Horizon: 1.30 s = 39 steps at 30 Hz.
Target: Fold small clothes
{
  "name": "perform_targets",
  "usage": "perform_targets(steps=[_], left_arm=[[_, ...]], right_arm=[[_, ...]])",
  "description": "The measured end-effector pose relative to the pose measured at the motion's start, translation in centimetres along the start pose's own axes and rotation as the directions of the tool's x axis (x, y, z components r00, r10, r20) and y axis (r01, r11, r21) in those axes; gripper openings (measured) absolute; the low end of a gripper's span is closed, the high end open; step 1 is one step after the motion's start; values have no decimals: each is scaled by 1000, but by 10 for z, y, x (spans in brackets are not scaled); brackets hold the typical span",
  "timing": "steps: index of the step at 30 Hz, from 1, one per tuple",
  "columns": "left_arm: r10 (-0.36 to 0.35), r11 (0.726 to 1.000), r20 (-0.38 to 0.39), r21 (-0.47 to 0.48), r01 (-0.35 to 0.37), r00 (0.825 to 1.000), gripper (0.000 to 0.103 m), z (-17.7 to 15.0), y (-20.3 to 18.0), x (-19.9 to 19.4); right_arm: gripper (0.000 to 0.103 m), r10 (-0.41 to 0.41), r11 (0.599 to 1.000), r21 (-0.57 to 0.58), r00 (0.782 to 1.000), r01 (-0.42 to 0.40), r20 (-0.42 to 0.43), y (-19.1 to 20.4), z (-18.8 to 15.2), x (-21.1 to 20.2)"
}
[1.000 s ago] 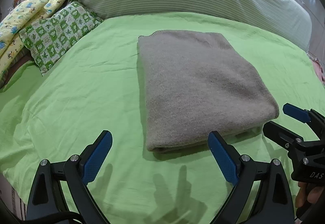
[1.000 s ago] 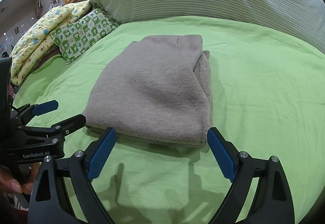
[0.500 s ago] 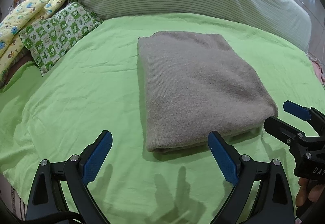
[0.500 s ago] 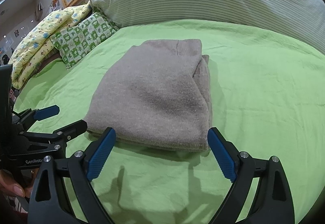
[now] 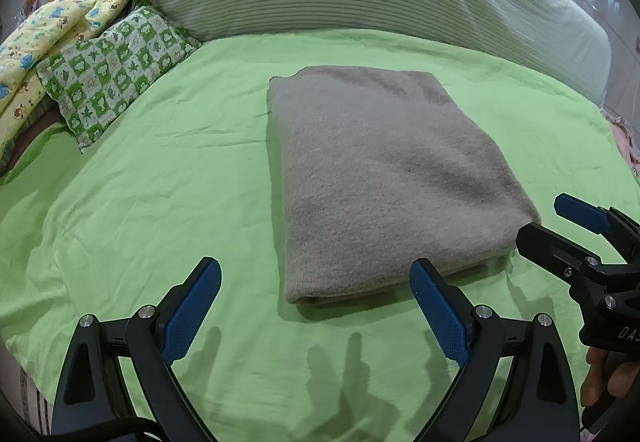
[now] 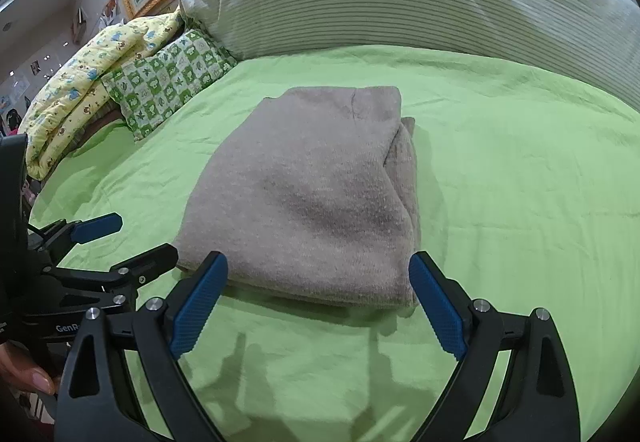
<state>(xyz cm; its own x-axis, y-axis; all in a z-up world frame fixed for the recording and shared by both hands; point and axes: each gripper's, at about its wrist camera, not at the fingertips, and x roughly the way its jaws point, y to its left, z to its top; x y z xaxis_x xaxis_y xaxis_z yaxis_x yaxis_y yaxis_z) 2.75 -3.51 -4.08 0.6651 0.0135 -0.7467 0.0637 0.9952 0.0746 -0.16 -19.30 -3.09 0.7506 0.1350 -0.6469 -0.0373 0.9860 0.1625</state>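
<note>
Left wrist view: the left gripper (image 5: 316,306) hovers with fingers spread wide, empty, before the near edge of a folded grey-brown knitted garment (image 5: 384,177) lying on a lime-green bed sheet (image 5: 160,193) with bare sheet around. Right wrist view: the right gripper (image 6: 318,302), fingers likewise wide apart and empty, faces the garment's near folded edge (image 6: 312,290), open sheet stretching right.

left wrist: low, near, facing headboard | right wrist: same | shared: folded garment (image 5: 384,177)
</note>
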Motion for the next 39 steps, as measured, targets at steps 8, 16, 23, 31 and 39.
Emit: perform_targets(steps=[8, 16, 23, 31, 39], left_arm=[[-3, 1000, 1, 4, 3, 1000, 96, 2, 0, -1], [-2, 1000, 1, 5, 2, 1000, 96, 2, -1, -2], [-3, 1000, 1, 3, 3, 1000, 96, 3, 0, -1], [0, 1000, -4, 0, 0, 1000, 96, 4, 1, 0], [-2, 1000, -7, -6, 2, 1000, 96, 6, 5, 1]], right_arm=[[93, 0, 1000, 0, 1000, 0, 0, 0, 1, 0], [93, 2, 1000, -1, 1000, -2, -1, -1, 1, 0], [93, 2, 1000, 2, 1000, -2, -5, -2, 3, 1], [93, 2, 1000, 5, 1000, -2, -6, -5, 6, 3], [93, 1, 1000, 6, 1000, -1, -7, -4, 7, 3]])
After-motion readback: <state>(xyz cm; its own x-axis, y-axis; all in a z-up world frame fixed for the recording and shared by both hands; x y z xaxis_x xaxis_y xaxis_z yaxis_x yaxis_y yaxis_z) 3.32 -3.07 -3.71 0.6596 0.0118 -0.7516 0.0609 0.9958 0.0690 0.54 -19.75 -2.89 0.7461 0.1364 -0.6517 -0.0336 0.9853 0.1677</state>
